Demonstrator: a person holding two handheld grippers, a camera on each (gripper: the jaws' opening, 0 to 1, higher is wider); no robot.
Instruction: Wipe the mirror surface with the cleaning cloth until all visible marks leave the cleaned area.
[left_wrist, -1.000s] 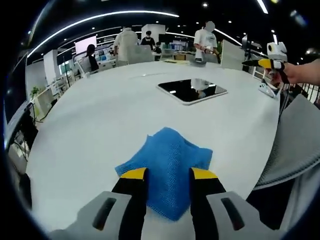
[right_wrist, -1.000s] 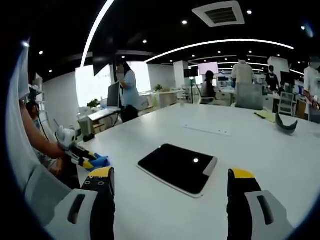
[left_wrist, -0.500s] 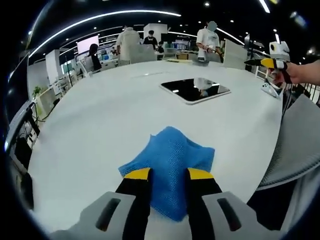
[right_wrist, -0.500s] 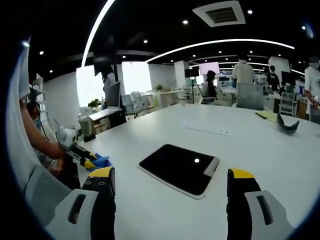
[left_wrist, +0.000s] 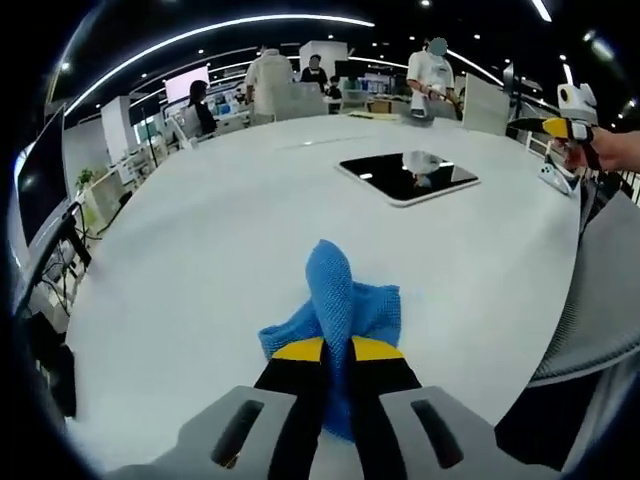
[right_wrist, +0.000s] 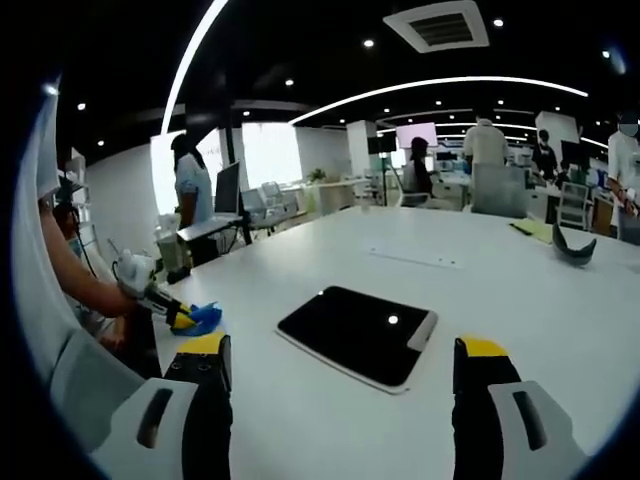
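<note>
- In the left gripper view, the left gripper (left_wrist: 337, 349) has its yellow-tipped jaws drawn together, clamped on the blue cleaning cloth (left_wrist: 338, 298).
- The cloth is bunched between the jaws; a fold of it stands up as a rounded peak just beyond the tips, and the rest spreads flat on the white table (left_wrist: 200, 250) to either side.
- The mirror (left_wrist: 408, 176) lies flat on the table, well beyond the cloth and to the right, apart from it.
- It is a dark rounded rectangle with a pale rim; in this view its long axis runs roughly left to right, slightly angled, and its surface reflects ceiling lights and a figure.
- At the far right edge of the same view, the right gripper (left_wrist: 555, 126) shows in a person's hand, near the table's edge.
- In the right gripper view, the right gripper (right_wrist: 338, 352) has its jaws wide apart and holds nothing, hovering over the table (right_wrist: 560, 300).
- The mirror (right_wrist: 357, 335) lies between and beyond those jaws, its long axis running from near left towards far right.
- At the left of this view, the left gripper (right_wrist: 172, 313) holds the cloth (right_wrist: 203, 316) at the table's near-left edge.
- People stand by desks in the far background of the office.
</note>
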